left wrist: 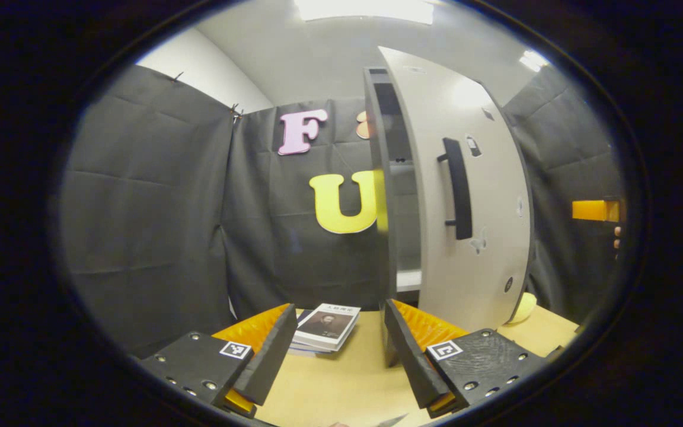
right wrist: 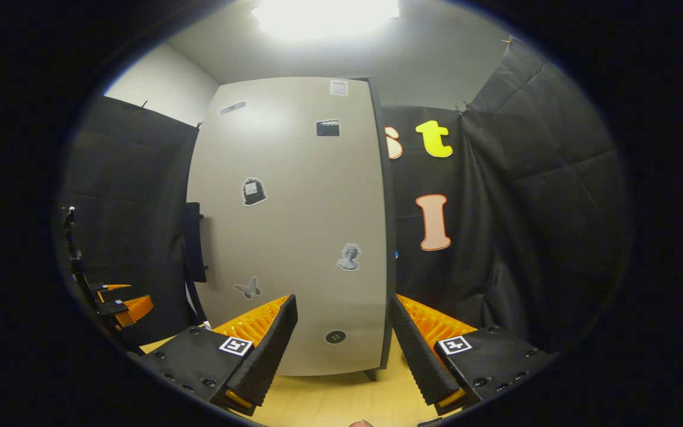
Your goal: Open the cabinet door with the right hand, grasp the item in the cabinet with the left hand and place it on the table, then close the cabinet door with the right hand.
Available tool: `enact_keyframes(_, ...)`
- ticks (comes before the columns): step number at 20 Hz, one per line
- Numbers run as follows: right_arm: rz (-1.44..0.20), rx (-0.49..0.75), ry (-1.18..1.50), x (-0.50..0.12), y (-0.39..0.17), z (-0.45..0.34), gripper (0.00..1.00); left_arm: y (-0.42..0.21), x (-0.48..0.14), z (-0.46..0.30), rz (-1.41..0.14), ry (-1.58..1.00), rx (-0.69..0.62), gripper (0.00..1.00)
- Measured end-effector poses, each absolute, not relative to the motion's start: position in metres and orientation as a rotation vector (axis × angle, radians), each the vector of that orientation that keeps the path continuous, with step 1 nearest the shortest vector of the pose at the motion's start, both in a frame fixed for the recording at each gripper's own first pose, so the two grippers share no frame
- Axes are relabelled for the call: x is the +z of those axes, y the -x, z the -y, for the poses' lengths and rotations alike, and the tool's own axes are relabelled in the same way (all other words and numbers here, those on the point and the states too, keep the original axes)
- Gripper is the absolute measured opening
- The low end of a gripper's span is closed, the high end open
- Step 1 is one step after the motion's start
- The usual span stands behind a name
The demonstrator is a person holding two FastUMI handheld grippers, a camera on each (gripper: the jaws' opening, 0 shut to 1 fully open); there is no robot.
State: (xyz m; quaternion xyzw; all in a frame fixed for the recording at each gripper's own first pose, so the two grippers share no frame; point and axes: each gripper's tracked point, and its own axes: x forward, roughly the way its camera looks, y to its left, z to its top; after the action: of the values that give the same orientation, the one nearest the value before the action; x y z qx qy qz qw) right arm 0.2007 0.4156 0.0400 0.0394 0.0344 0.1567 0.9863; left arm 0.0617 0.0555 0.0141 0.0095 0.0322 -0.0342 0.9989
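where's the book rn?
In the left gripper view, the book lies flat on the table, just left of the cabinet's open door, between and beyond the open left claw.

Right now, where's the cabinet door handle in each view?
Left gripper view: cabinet door handle right of centre, upright on the face of the door.
Right gripper view: handle left of centre, seen side-on at the door's left edge.
Shared landmark: butterfly sticker on the door, near the handle's lower end.

Cloth-walled booth, cabinet, table
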Motion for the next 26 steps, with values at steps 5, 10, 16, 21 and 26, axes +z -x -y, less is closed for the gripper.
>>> enact_keyframes(5, -0.083, 0.270, -0.097, 0.022, -0.200, -0.353, 0.97, -0.049, 0.031, -0.001, -0.051, -0.025, -0.084, 0.89)
enact_keyframes(10, -0.077, 0.247, -0.090, -0.002, -0.201, -0.316, 0.97, -0.030, 0.029, 0.015, -0.053, -0.038, -0.040, 0.89)
enact_keyframes(16, -0.074, 0.218, -0.105, -0.013, -0.196, -0.317, 0.98, -0.019, 0.018, 0.006, -0.082, -0.035, -0.037, 0.92)
enact_keyframes(21, -0.049, 0.213, -0.063, -0.011, -0.195, -0.336, 0.98, -0.017, 0.022, -0.012, -0.072, -0.036, -0.044, 0.92)
enact_keyframes(26, -0.029, 0.203, -0.029, -0.006, -0.191, -0.349, 0.97, -0.018, 0.021, -0.026, -0.064, -0.039, -0.044, 0.92)
